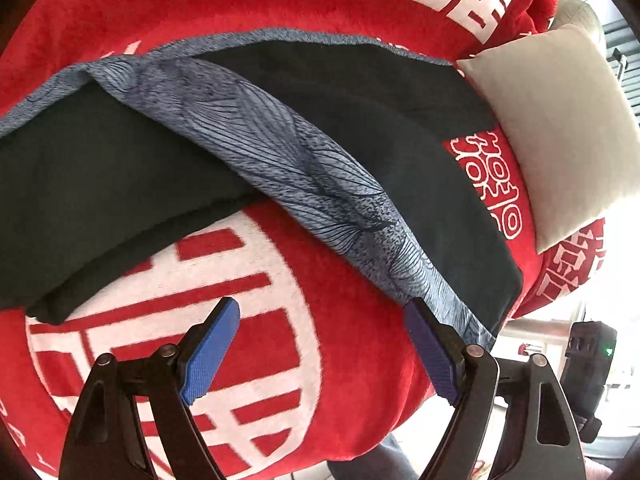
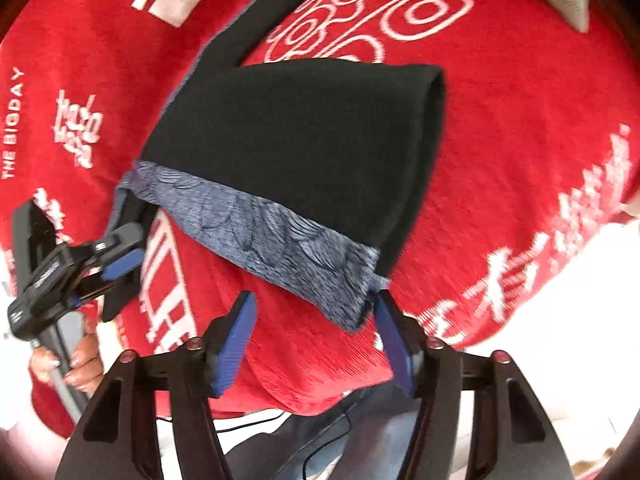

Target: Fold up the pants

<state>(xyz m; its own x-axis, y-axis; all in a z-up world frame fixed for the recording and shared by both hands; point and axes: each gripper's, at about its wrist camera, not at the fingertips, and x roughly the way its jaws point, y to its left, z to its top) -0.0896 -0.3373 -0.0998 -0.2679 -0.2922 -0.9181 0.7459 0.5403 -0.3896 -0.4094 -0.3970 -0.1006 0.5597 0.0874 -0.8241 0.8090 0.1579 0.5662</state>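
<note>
The black pants (image 1: 400, 128) with a blue-grey patterned band (image 1: 304, 168) lie on a red blanket (image 1: 280, 8). My left gripper (image 1: 322, 344) is open, its right fingertip touching the band's near end. In the right wrist view the pants (image 2: 304, 140) lie folded, the patterned band (image 2: 280, 236) along their near edge. My right gripper (image 2: 316, 332) is open, its right finger at the band's near corner. The left gripper (image 2: 116, 268) shows at the left by the band's other corner.
The red blanket with white characters (image 2: 520, 100) covers the whole surface and drops off at the near edge. A beige pillow (image 1: 560, 128) lies at the right beside the pants. A hand (image 2: 76, 364) holds the left gripper's handle.
</note>
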